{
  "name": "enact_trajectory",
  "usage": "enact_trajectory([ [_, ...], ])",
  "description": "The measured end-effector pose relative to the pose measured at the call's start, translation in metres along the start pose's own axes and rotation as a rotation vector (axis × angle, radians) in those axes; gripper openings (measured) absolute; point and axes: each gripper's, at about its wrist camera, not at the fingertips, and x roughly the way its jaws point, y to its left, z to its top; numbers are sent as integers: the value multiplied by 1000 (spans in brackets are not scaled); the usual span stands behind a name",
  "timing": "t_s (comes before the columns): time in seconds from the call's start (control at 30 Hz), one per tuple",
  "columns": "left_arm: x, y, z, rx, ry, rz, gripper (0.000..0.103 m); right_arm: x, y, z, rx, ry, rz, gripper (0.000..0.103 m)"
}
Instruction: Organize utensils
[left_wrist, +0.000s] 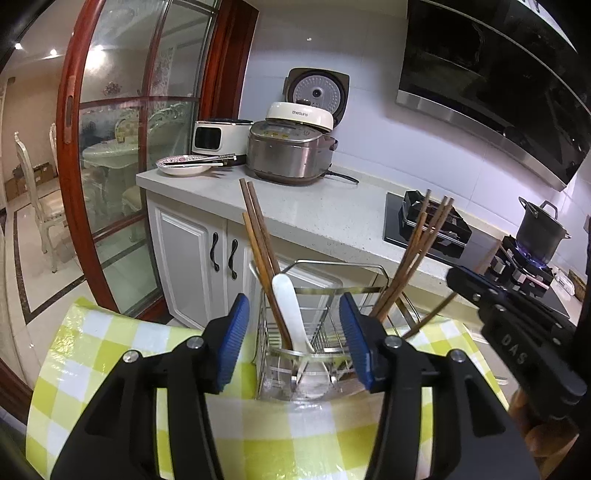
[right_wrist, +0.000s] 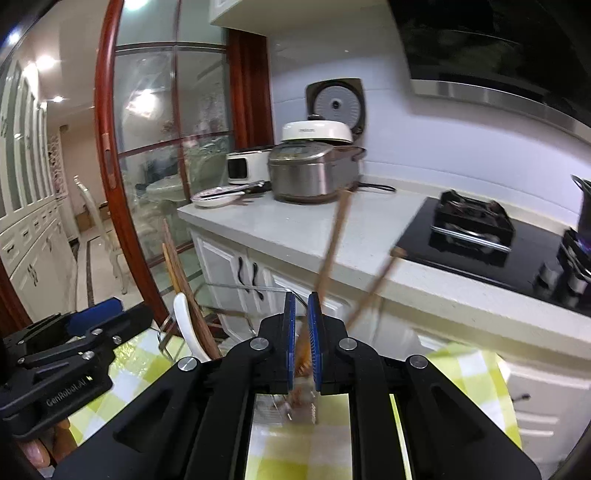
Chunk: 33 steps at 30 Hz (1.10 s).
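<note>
Utensils are gathered in a wire caddy (left_wrist: 295, 332) seen at the lower centre of the left wrist view, standing on a table covered by a green-checked cloth (left_wrist: 110, 350). A white spoon (left_wrist: 291, 314) and a few chopsticks (left_wrist: 258, 240) are leaned in its left compartment; more chopsticks (left_wrist: 417, 251) are fanned out of the right one. The left tongs (left_wrist: 295, 343) are held apart on either side of the caddy, touching nothing (probably placed there to steady it). The right tongs (right_wrist: 302, 339) are clamped on a bundle of brown chopsticks (right_wrist: 332, 247), blurred, at the centre of the right wrist view; they are judged to be on their way into the caddy
</note>
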Motion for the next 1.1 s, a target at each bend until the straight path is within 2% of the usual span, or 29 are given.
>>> enact_trajectory([
  [0.07,-9,-2,-5,4,-6,4,59,-8,-2,-5,1,21,-31,12],
  [0.13,-21,-6,-13,11,-18,11,64,-16,-7,-15,22,51,-47,19],
  [0.17,-25,-9,-17,12,-21,11,67,-20,-10,-20,37,62,-54,37],
  [0.2,-31,-12,-22,15,-22,12,68,-23,-11,-23,45,66,-47,65],
  [0.23,-35,-14,-27,19,-23,12,68,-30,-12,-31,54,64,-58,71],
  [0.33,-49,-21,-42,31,-24,20,73,-42,-11,-46,35,65,-68,72],
  [0.43,-67,-27,-61,31,-25,23,84,-54,-12,-60,32,80,-66,79],
  [0.5,-75,-31,-69,38,-32,35,94,-61,-15,-69,36,84,-72,88],
  [0.57,-86,-33,-80,44,-42,62,98,-71,-20,-80,44,88,-79,90],
  [0.7,-100,-36,-97,54,-11,45,98,-87,-30,-96,52,96,-102,92],
  [0.8,-109,-39,-105,73,-18,44,98,-99,-36,-103,60,96,-109,93],
  [1.0,-117,-39,-107,59,-21,88,98,-110,-41,-115,45,104,-130,93],
  [1.1,-117,-39,-108,45,-16,82,98,-113,-41,-115,48,99,-122,93],
])
